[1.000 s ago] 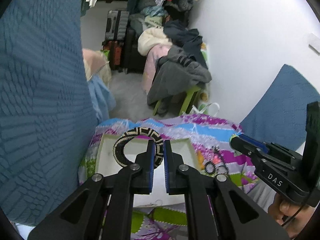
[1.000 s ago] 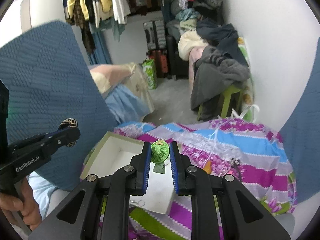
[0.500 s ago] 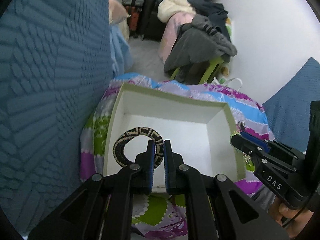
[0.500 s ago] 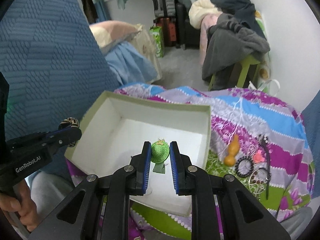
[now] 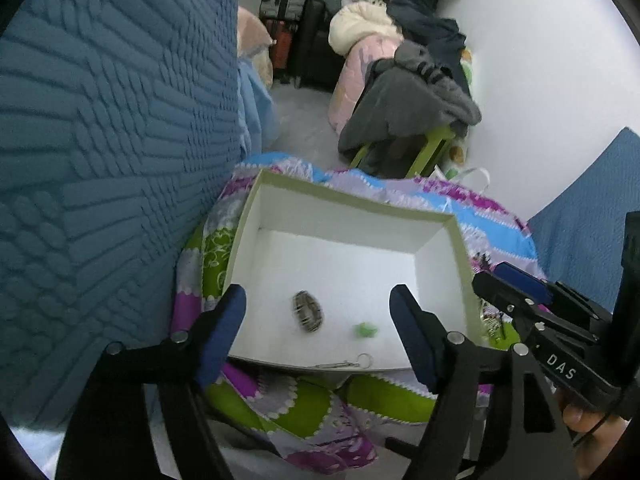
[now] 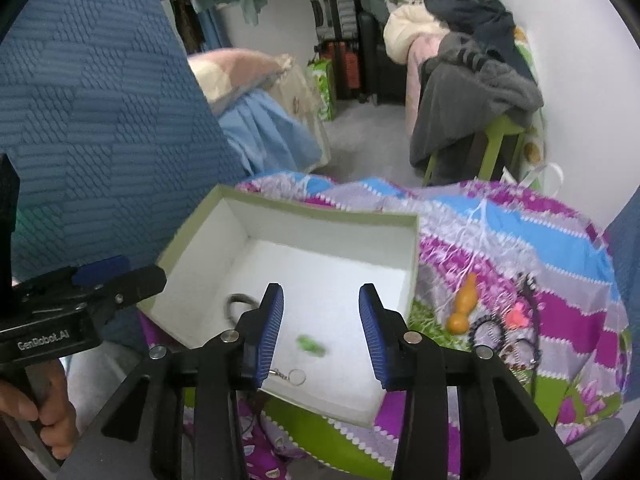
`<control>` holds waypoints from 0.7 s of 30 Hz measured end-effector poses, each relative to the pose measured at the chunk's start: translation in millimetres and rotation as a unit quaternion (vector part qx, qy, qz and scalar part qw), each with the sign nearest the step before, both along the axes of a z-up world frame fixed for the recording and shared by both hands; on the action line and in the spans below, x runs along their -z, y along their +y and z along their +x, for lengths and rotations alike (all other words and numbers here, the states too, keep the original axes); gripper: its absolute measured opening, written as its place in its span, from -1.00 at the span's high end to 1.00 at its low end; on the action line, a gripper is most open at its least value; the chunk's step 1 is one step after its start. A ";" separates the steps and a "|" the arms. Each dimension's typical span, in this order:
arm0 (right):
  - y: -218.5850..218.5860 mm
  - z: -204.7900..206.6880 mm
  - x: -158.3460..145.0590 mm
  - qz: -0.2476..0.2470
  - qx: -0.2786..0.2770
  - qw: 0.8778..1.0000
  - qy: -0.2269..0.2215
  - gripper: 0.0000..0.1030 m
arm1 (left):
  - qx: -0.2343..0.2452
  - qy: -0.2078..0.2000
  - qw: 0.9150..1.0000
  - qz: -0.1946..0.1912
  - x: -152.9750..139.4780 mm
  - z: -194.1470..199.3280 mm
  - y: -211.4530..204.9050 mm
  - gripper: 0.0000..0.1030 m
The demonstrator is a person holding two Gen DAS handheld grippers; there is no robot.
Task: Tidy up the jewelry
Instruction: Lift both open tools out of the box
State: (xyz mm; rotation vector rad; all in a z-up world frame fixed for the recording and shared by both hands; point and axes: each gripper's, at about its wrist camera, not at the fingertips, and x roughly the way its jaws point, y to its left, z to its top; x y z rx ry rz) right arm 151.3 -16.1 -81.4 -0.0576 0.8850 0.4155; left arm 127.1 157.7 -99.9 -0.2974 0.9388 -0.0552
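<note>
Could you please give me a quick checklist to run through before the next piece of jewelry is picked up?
1. Left gripper open and free of load: ok.
2. Right gripper open and free of load: ok.
3. Woven bracelet inside the white box: ok, though blurred.
4. Green charm inside the box: ok, blurred too.
5. Both dropped pieces at rest: cannot tell.
6. More jewelry within view on the blanket, such as the orange gourd pendant and the bead bracelets: ok.

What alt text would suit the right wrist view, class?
The open right claw hangs above a white box holding a blurred green charm, a bangle and a keyring. More jewelry lies on the striped bedspread.
</note>
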 end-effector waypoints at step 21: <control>-85.2 -51.2 -102.7 0.030 0.011 0.992 -0.122 0.02 | 0.000 -0.128 0.992 0.017 -106.0 -48.4 -66.1 -0.52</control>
